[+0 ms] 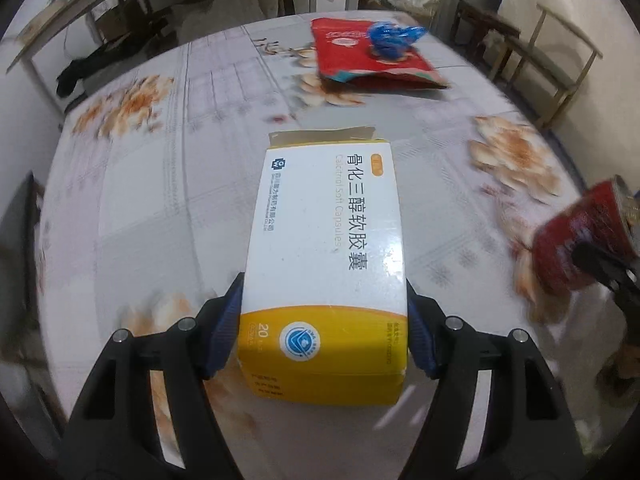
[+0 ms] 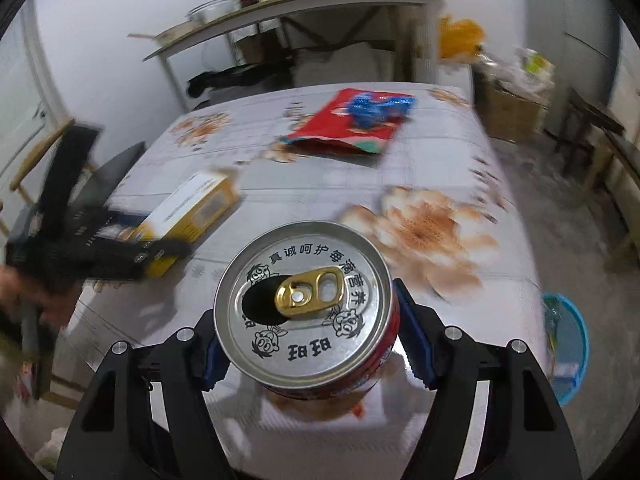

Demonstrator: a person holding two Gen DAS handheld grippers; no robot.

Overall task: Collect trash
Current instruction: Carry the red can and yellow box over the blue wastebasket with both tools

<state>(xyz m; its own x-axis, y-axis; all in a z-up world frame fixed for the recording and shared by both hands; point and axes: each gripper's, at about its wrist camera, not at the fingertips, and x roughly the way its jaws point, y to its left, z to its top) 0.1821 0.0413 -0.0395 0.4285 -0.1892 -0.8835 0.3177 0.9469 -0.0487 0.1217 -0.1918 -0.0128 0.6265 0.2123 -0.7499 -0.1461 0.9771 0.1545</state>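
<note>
My left gripper (image 1: 324, 332) is shut on a white and yellow medicine box (image 1: 326, 260) and holds it above the floral table (image 1: 168, 208). My right gripper (image 2: 308, 344) is shut on a red drink can (image 2: 304, 304) with an opened silver top. The can also shows at the right edge of the left wrist view (image 1: 580, 240). The box and left gripper show at the left of the right wrist view (image 2: 188, 216). A red snack bag (image 1: 372, 56) with a crumpled blue wrapper (image 1: 392, 40) on it lies at the table's far side.
A blue bin (image 2: 568, 344) stands on the floor right of the table. Wooden chairs (image 1: 552, 64) stand at the right. A shelf table (image 2: 296, 8) with jars and a cardboard box (image 2: 512, 112) stand behind.
</note>
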